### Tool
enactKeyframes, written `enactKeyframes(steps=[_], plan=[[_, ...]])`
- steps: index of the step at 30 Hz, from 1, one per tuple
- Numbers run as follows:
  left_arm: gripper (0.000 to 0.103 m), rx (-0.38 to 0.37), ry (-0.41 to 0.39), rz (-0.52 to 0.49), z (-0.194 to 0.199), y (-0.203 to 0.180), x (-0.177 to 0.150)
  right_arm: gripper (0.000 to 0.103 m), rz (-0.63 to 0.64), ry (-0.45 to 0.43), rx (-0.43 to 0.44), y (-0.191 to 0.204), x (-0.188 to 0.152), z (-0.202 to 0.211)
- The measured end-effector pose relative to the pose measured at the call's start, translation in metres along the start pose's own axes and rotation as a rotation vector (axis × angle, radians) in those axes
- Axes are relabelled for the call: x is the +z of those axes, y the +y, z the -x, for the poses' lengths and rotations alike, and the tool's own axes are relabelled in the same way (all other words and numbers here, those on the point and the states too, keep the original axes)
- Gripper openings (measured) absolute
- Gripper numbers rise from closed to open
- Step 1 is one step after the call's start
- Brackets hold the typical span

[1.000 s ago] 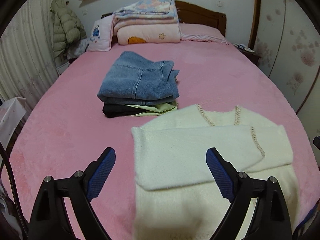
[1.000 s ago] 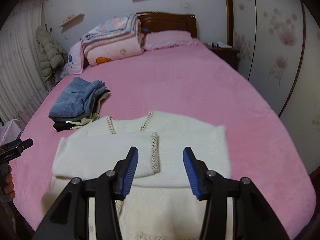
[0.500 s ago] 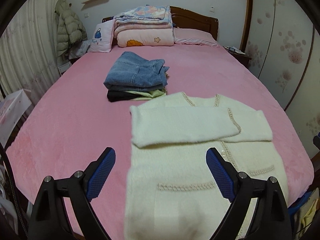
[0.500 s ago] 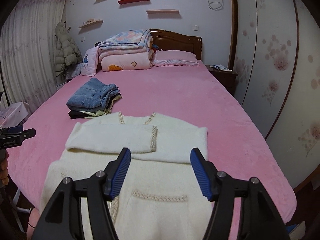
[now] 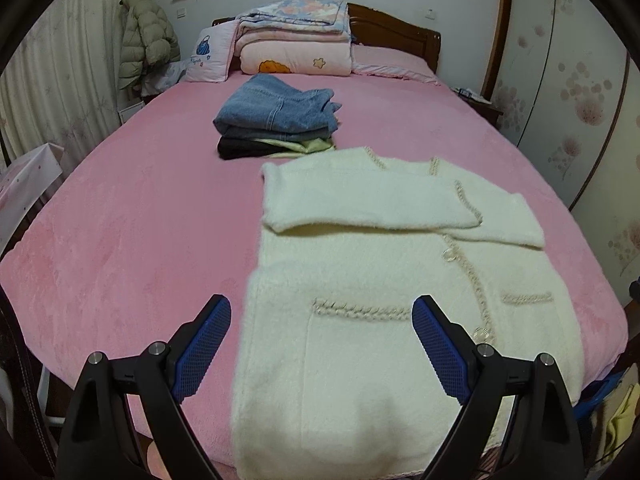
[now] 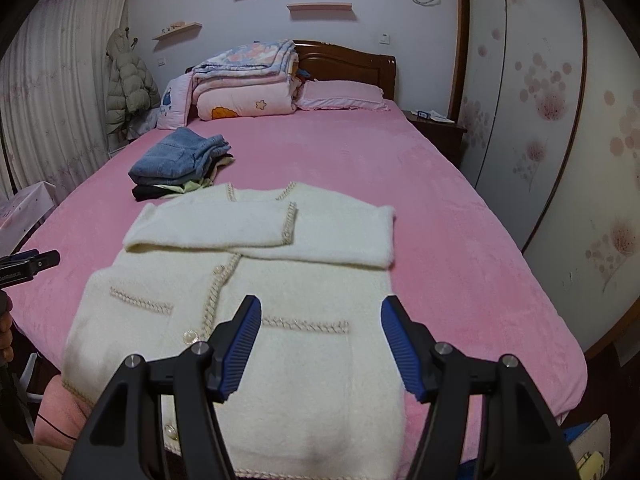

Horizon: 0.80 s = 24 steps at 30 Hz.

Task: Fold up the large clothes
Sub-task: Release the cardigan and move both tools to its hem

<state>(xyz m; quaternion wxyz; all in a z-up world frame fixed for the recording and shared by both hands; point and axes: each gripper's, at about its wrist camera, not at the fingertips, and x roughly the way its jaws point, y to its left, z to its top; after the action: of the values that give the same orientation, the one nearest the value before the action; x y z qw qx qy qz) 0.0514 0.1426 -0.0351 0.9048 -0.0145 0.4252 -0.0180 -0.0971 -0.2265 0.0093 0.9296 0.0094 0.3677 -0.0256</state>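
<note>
A cream knitted cardigan (image 5: 360,272) (image 6: 280,280) lies flat on the pink bed (image 5: 140,220), its hem at the near edge. Both sleeves are folded across the chest, and the braid-trimmed pockets and buttons face up. My left gripper (image 5: 322,340) hovers open above the cardigan's lower left part, holding nothing. My right gripper (image 6: 320,340) hovers open above the lower right part, over a pocket, with nothing between its blue pads. In the right wrist view the left gripper (image 6: 28,264) shows at the far left edge.
A stack of folded clothes (image 5: 276,120) (image 6: 180,160) with jeans on top sits just beyond the cardigan's left shoulder. Folded quilts (image 5: 296,40) and pillows lie at the headboard. A nightstand (image 6: 436,128) stands right of the bed, and a puffer coat (image 5: 146,36) hangs at the left.
Both grippers have drawn back from the folded sleeves toward the foot of the bed, so the cardigan's lower body and pockets now show. The right jaws have widened.
</note>
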Motion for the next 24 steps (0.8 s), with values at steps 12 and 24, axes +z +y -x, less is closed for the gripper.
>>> enactKeyframes(steps=[12, 24], plan=[[0.091, 0.012, 0.112, 0.011, -0.044, 0.020, -0.051, 0.063, -0.040, 0.085, -0.015, -0.033, -0.039, -0.022], [0.091, -0.010, 0.226, 0.021, -0.079, 0.038, -0.084, 0.063, -0.080, 0.208, -0.027, -0.055, -0.076, -0.050]])
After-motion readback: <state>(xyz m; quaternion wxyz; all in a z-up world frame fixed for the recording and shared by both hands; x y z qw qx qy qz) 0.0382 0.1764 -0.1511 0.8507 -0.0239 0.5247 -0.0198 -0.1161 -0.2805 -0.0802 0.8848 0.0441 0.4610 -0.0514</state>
